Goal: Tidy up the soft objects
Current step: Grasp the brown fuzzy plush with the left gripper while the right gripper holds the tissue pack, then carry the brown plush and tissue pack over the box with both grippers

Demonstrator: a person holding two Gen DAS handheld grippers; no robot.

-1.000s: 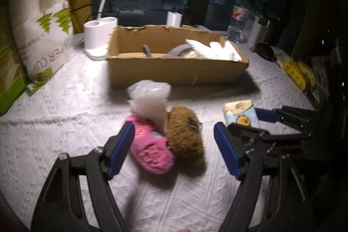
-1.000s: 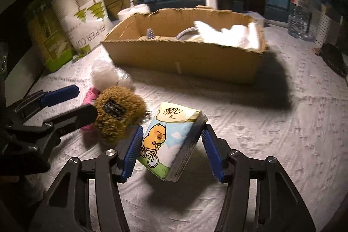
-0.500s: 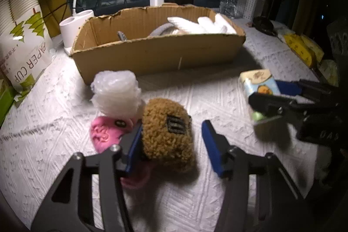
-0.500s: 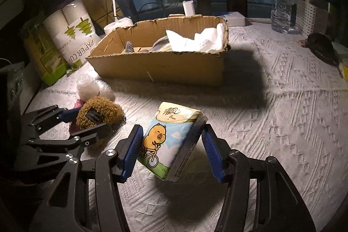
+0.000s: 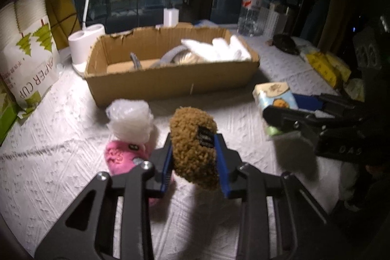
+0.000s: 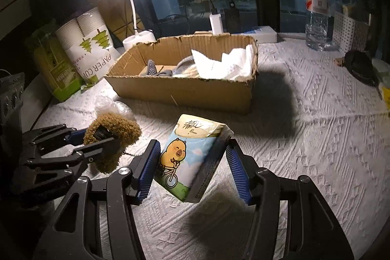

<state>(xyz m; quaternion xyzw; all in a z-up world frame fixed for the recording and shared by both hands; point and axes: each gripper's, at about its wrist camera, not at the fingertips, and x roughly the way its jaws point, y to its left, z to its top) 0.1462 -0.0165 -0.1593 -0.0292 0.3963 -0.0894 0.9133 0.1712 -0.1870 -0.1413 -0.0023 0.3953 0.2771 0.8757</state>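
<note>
My left gripper [image 5: 195,162] is shut on a brown fuzzy plush [image 5: 192,145] and holds it above the cloth; it also shows in the right wrist view [image 6: 109,130]. A pink plush [image 5: 121,157] lies on the table with a crumpled clear plastic bag [image 5: 129,121] on it. My right gripper [image 6: 192,167] is shut on a tissue pack [image 6: 187,152] with a cartoon capybara, held tilted above the table; the pack also shows in the left wrist view [image 5: 275,99]. A cardboard box [image 5: 170,79] behind holds white tissue [image 5: 219,50] and a grey item.
A paper cup sleeve [image 5: 26,45] and green box [image 6: 53,70] stand at the left. A white lamp base [image 5: 85,43] sits behind the box. A water bottle [image 6: 316,11], a dark object [image 6: 358,65] and yellow packs [image 5: 326,65] are at the right.
My left gripper closed on the brown plush and lifted it off the table. My right gripper rose with the tissue pack held in it.
</note>
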